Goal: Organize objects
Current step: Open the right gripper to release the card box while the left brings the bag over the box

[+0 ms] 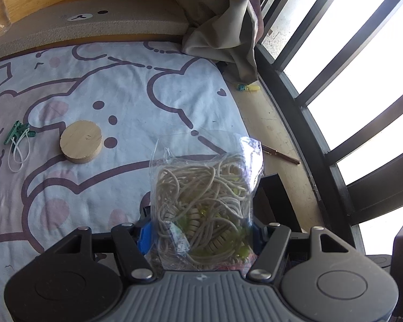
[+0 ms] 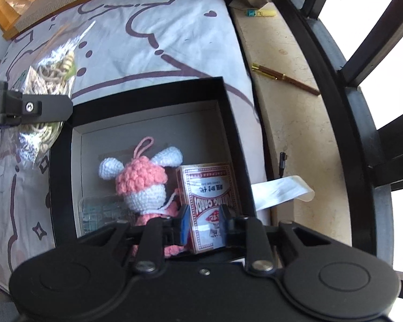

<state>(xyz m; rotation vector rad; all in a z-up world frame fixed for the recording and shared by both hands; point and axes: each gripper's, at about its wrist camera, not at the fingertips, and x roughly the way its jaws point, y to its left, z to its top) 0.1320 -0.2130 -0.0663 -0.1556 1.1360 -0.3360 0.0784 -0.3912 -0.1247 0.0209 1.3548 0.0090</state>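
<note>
A clear plastic bag of beige cord [image 1: 204,187] stands upright between the blue pads of my left gripper [image 1: 201,236], which is shut on it. In the right wrist view the same bag [image 2: 51,77] hangs just left of an open black box [image 2: 153,94] on the bed. Inside that box lie a pink and white crochet doll [image 2: 142,179], a red playing card box [image 2: 207,187] and a small clear case [image 2: 99,209]. My right gripper [image 2: 205,222] points down into the box, its pads pressed on both sides of the card box.
On the printed sheet [image 1: 121,94] lie a round wooden disc [image 1: 81,141] and a green clip with white bands [image 1: 17,134]. The stone sill on the right carries a brown pen [image 2: 284,79], a yellow highlighter [image 1: 248,88] and a paper strip [image 2: 282,190]. Behind the sill are window bars [image 1: 335,107].
</note>
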